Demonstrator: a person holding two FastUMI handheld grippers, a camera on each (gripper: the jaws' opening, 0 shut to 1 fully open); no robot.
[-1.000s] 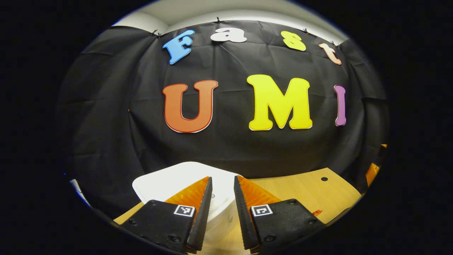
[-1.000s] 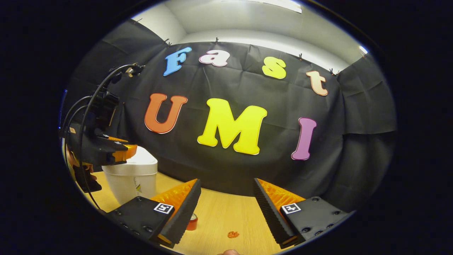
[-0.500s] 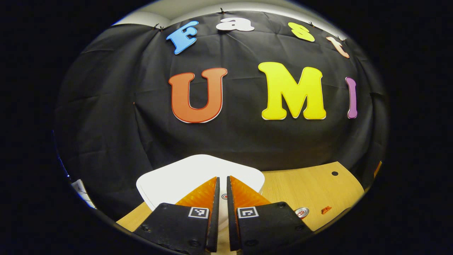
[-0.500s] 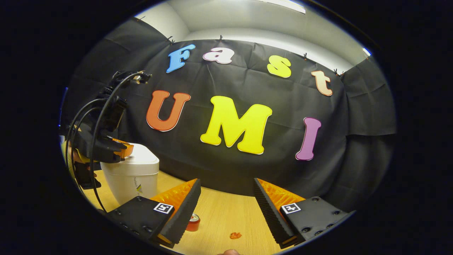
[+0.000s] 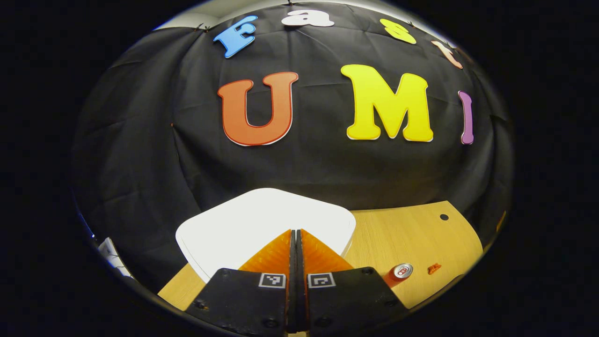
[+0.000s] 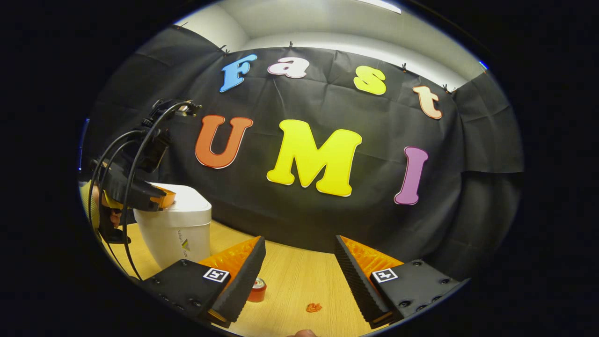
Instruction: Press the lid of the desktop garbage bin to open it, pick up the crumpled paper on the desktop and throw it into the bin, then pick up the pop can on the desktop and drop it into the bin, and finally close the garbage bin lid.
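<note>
While the white desktop garbage bin (image 6: 175,224) is sitting with its lid (image 5: 262,222) down, the red pop can (image 6: 257,289) and the crumpled paper (image 6: 313,307) are lying on the wooden desktop (image 6: 299,276), so both throws are remaining. The left gripper (image 5: 295,236) is pointing its tips at the lid, jaws together and holding nothing; contact is unclear. The right gripper (image 6: 299,262) is hovering above the can and paper, jaws wide apart and holding nothing.

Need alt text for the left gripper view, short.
The left gripper, fingers shut together, points down at the closed white lid of a bin. To the right on the wooden table, a pop can lies beside a small crumpled paper.
</note>
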